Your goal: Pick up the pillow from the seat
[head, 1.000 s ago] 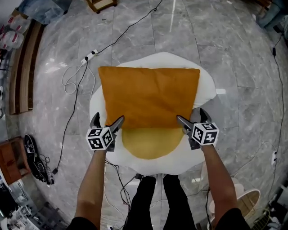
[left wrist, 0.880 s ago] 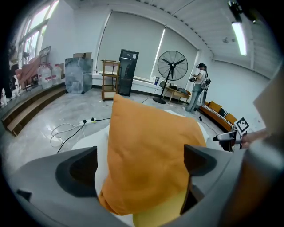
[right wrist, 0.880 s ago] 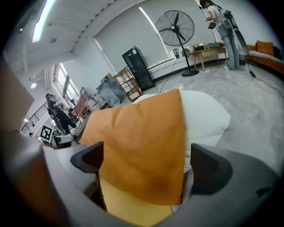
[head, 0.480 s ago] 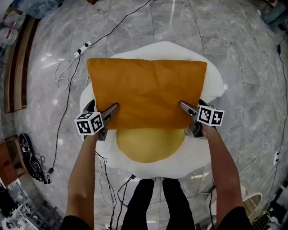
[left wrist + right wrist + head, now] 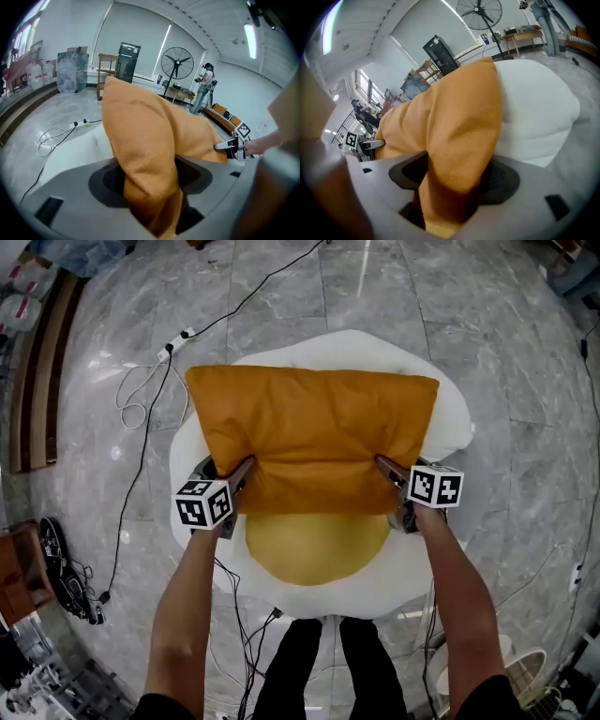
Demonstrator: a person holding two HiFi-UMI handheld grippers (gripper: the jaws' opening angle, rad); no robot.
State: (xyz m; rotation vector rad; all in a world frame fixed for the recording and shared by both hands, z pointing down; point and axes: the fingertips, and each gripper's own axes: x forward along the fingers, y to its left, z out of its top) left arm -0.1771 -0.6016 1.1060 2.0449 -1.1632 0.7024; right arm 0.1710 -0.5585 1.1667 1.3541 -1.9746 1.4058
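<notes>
Left gripper (image 5: 228,472): its jaws have just been closing and now pinch the near left corner of the pillow (image 5: 314,437). The left gripper view shows orange cloth bunched thick between the pads.
Pillow: orange and soft, lying across the far half of the seat (image 5: 445,418). Its near edge overlaps the yellow centre (image 5: 317,545) and its far corners reach towards the seat's far rim. It looks creased near both grips, but most of it rests on the seat.
Seat: a white, egg-shaped cushion lying directly on the marble floor (image 5: 525,371).
Right gripper (image 5: 398,474): its jaws have just been closing too and now clamp the near right corner. The right gripper view shows a fat fold of cloth filling the gap.
Step in hand: probably fixing the two-corner hold just before the lift.
Grip check: each bite should take filling as well as cover. A pinch of cloth alone would likely slide out under the pillow's weight.
Lift: raise both hands together and level, keeping them as far apart as the pillow is wide. The far edge then peels off the seat without dragging it.
Watch: the soft middle will probably sag between the grips. Cables (image 5: 141,399) lie on the floor off the seat's left edge, so carry the pillow clear of them.
</notes>
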